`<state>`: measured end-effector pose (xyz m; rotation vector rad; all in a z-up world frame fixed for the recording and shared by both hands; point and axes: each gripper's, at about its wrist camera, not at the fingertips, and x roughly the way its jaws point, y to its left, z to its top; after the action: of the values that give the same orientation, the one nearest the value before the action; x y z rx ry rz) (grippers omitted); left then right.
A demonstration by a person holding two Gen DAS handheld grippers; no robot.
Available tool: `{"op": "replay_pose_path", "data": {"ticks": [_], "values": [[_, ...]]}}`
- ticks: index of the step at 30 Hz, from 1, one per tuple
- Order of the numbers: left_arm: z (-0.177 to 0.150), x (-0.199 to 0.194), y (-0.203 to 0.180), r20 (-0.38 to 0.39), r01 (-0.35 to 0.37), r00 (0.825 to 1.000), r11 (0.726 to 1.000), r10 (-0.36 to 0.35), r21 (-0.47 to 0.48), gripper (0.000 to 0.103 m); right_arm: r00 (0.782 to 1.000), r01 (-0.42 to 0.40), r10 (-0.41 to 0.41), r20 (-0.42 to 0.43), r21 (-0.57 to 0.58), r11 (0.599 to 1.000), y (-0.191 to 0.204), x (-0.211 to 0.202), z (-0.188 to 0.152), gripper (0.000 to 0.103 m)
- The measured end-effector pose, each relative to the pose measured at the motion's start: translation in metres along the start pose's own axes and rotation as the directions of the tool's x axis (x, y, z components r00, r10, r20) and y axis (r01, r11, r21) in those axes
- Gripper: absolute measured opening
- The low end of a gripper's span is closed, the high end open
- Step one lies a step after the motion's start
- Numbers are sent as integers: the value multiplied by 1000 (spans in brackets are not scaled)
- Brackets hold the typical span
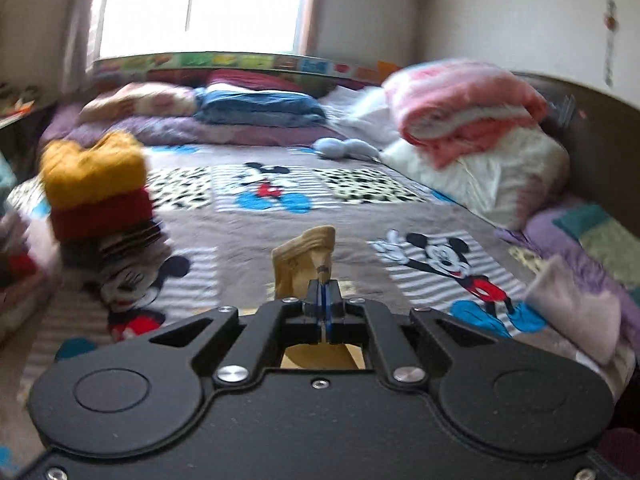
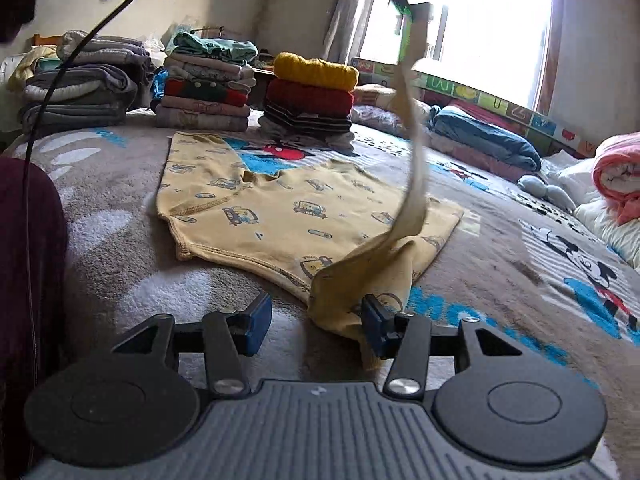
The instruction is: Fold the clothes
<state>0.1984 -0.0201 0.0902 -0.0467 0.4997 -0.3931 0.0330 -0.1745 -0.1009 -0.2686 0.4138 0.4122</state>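
Pinching a strip of yellow cloth, the left gripper point(image 1: 322, 280) has its blue pads pressed tight together, and the cloth point(image 1: 306, 258) sticks up past the tips and hangs below them too. This view is blurred, so the fabric's print cannot be made out there.

From the right wrist view, that same cloth is part of a pale yellow garment point(image 2: 276, 212) printed with small cars, spread flat on the bedspread point(image 2: 500, 248), a grey cover with cartoon mice. One end of the garment rises off the bed as a long narrow band — it curves up towards the top of the picture, where a dark shape is seen against the bright window point(image 2: 480, 20).

The right gripper point(image 2: 316, 322) sits low at the garment's near edge with its jaws apart. Its right pad point(image 2: 374, 326) touches a bunched fold of the yellow fabric; its left pad point(image 2: 256, 322) stands clear over bare bedspread, so nothing is clamped.

Behind the garment stands a stack of folded knits point(image 2: 310, 98) — mustard on top, red under it, stripes at the bottom. Left of it are two more piles of folded clothes point(image 2: 204, 88). A pink blanket point(image 1: 460, 108) lies rolled on white pillows at the far right of the bed.
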Motion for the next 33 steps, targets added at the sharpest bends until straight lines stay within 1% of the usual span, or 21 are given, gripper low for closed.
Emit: {"op": "replay_pose_path", "data": {"ticks": [5,8,11,14,17,18,20,23,25,26,27,28,30,31,33], "values": [[-17,-11,49,28,-10,1000,991,14,-133,0,1000,5,-5,18,-17,1000,3,-12,-1,52],[-28,-9,71,31,-13,999,980,20,-197,0,998,60,-59,27,-32,998,3,-17,-1,52],[-41,-11,96,55,0,998,957,17,-291,0,991,137,-137,12,-27,990,-4,-17,-2,51],[-56,-12,115,84,19,996,928,13,-372,0,985,170,-170,-41,-10,985,-10,-10,-6,50],[-69,-8,129,110,43,994,902,5,-429,0,980,188,-190,-64,-41,981,-9,-7,-9,46],[-73,-6,133,120,56,993,893,-2,-446,0,979,191,-194,-66,-55,980,-8,-6,-10,42],[-77,-2,140,146,89,989,872,-21,-482,0,977,196,-203,-73,-91,976,-5,-5,-12,38],[-78,7,147,172,132,984,853,-51,-505,0,974,206,-217,-64,-140,968,2,-3,-11,34],[-77,12,150,187,158,980,841,-69,-518,0,975,208,-218,-46,-155,966,4,-2,-7,23],[-77,15,151,194,170,978,835,-77,-523,0,976,208,-216,-40,-158,965,5,-1,-5,21],[-76,17,152,196,176,977,834,-83,-523,0,977,198,-207,-51,-141,970,3,1,-2,11],[-75,20,152,199,183,976,832,-89,-523,0,979,183,-190,-70,-98,978,0,4,1,9],[-74,24,153,204,195,974,830,-101,-523,0,983,164,-163,-84,9,986,-8,2,7,9],[-73,25,153,208,200,973,830,-104,-521,0,987,145,-138,-85,82,986,-13,-3,12,8],[-72,27,155,220,219,968,823,-118,-524,0,988,130,-109,-109,208,969,-20,-8,15,8]]}}
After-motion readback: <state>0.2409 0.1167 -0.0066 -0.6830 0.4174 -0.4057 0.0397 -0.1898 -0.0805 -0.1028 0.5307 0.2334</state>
